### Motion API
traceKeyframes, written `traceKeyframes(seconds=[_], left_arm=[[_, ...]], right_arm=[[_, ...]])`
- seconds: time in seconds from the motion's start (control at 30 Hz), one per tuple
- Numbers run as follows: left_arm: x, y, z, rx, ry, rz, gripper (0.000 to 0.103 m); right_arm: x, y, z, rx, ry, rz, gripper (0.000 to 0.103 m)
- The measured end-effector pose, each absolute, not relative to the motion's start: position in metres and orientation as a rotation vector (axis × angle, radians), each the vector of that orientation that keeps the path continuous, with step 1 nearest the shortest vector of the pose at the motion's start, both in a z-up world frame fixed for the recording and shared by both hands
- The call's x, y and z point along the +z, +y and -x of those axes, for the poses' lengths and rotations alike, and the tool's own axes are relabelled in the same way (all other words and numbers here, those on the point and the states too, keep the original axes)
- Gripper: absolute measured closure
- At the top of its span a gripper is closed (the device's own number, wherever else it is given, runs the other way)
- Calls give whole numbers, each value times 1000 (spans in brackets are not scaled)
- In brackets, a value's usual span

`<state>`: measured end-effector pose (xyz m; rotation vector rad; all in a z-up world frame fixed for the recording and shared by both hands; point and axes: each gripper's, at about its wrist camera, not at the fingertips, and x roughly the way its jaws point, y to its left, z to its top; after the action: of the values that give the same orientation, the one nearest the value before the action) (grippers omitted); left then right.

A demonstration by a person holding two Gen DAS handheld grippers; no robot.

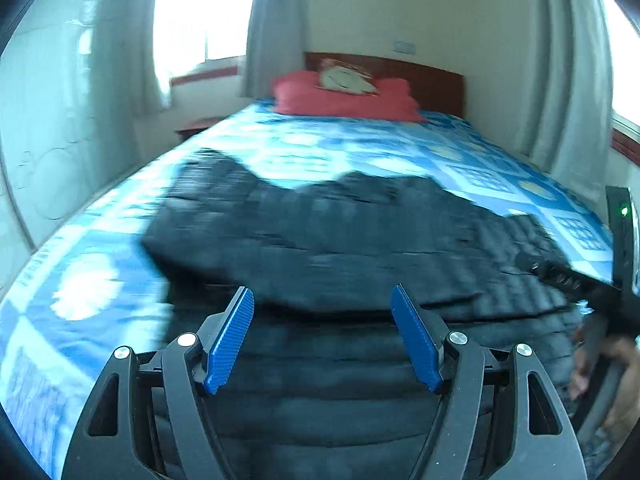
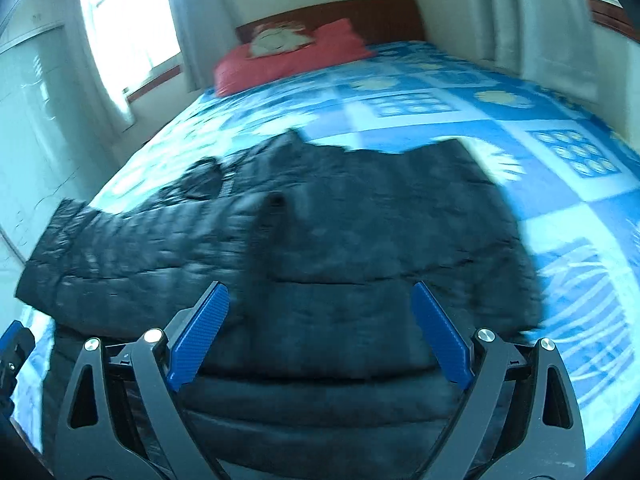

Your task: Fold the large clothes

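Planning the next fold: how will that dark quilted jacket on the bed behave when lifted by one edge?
The dark quilted jacket will likely drape limply, since it already lies rumpled with a sleeve trailing. Its puffy quilting suggests it is light but bulky. The shiny shell may be slippery.

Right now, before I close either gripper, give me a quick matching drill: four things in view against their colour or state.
Things:
1. jacket
2. pillow
3. bedspread
4. left gripper

Descriptions:
A. red, at the headboard
B. blue and white patterned
C. open, nothing between its pads
D. dark quilted, spread on the bed

Pairs: 1-D, 2-A, 3-B, 4-C
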<state>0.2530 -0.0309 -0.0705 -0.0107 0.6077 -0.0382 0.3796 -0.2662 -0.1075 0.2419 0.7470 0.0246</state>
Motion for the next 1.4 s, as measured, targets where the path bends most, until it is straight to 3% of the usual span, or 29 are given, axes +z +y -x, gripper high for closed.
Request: traceKeyframes(seconds=[0.07, 0.1, 0.17, 0.2, 0.3, 0.5, 0.93, 1.0, 1.1, 1.13, 1.27, 1.4], left_arm=[[-72, -7, -253, 9, 609, 21, 33], [-72, 5, -254, 29, 613, 35, 33], [-73, 24, -255, 59, 615, 57, 33], [-73, 32, -255, 71, 614, 65, 33], [-74, 51, -257, 99, 605, 69, 33], [-80, 66, -271, 118, 610, 83, 33], [-123, 59, -334, 160, 749, 53, 33], [-124, 63, -336, 152, 770, 75, 33], [-108, 67, -328, 140, 740, 97, 33], [-101, 66, -325, 129, 721, 105, 33], [-84, 53, -338, 88, 679, 79, 33], [-109, 40, -373, 114, 761, -13, 33]], right_arm=[[-114, -250, -394, 50, 785, -250, 12], [-119, -244, -402, 59, 814, -256, 21], [-130, -238, -417, 71, 873, -266, 44], [-135, -234, -420, 79, 893, -274, 65], [-126, -238, -414, 67, 854, -275, 84], [-102, -286, -386, -70, 751, -224, 86], [-142, -339, -383, -152, 832, -202, 83], [-138, -340, -382, -142, 840, -212, 78], [-116, -340, -370, -194, 778, -230, 51], [-109, -339, -366, -200, 749, -235, 48], [-95, -311, -373, -102, 730, -257, 48], [-112, -269, -398, -37, 788, -144, 48]])
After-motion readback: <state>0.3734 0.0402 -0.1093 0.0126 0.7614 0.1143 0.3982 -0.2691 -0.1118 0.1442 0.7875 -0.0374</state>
